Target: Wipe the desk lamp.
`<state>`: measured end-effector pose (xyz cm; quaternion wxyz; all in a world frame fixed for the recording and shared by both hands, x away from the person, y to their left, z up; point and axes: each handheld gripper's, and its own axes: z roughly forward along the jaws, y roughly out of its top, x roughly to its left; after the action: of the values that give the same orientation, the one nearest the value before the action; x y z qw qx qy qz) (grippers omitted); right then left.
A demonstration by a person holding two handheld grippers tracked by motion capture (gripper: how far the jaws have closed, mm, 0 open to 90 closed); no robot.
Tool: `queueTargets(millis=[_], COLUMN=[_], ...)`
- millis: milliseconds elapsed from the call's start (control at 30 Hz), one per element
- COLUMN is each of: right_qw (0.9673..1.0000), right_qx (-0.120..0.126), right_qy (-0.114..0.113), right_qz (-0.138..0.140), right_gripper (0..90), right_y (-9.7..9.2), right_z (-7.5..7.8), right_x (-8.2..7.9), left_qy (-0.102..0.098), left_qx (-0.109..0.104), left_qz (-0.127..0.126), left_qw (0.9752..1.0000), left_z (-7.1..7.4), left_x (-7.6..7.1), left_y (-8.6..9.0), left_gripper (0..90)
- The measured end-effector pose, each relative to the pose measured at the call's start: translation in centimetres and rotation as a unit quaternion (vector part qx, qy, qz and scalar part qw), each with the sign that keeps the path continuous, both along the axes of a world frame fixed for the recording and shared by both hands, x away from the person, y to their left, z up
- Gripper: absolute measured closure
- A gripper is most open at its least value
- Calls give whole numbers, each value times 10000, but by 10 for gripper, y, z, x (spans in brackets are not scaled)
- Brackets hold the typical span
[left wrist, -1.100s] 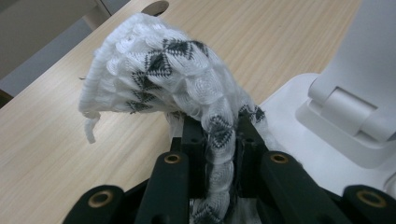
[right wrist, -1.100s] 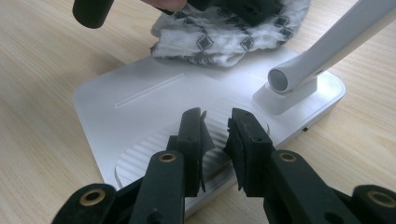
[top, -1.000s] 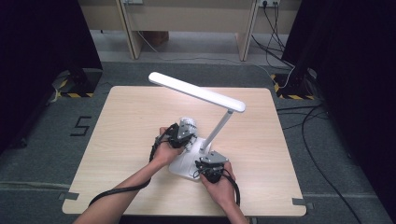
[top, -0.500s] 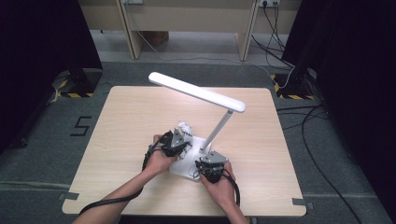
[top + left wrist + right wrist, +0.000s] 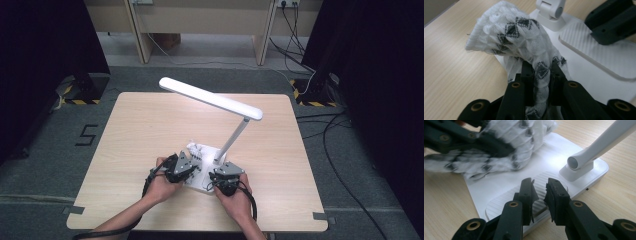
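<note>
The left tongs [image 5: 541, 75] are clamped on a white knitted cloth with black diamonds [image 5: 519, 37], bunched lengthwise away from them over the white desk lamp's base [image 5: 599, 82]; the right tongs [image 5: 539, 192] rest slightly apart on that base.

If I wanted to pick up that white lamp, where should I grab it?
Probably the slanted stem, pinched from its sides low down near the hinge. It is thin enough for a gripper, while the flat base is too wide.
</note>
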<state>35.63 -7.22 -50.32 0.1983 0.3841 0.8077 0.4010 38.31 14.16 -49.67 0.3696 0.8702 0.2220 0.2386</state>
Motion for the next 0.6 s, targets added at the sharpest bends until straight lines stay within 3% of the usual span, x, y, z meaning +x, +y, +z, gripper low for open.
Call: queueTargets(millis=[333, 600], right_qw=[10000, 10000], right_qx=[-9, -21], right_qy=[-2, -20], right_qz=[2, 17], right_gripper=[748, 747], right_y=[0, 0], right_z=[0, 0], right_x=[0, 0], left_qy=[4, 26], left_qx=[19, -20], left_qz=[-283, -331], left_qw=[9996, 9994], left_z=[0, 1], left_x=[-24, -32], left_y=[2, 2], left_gripper=[779, 776])
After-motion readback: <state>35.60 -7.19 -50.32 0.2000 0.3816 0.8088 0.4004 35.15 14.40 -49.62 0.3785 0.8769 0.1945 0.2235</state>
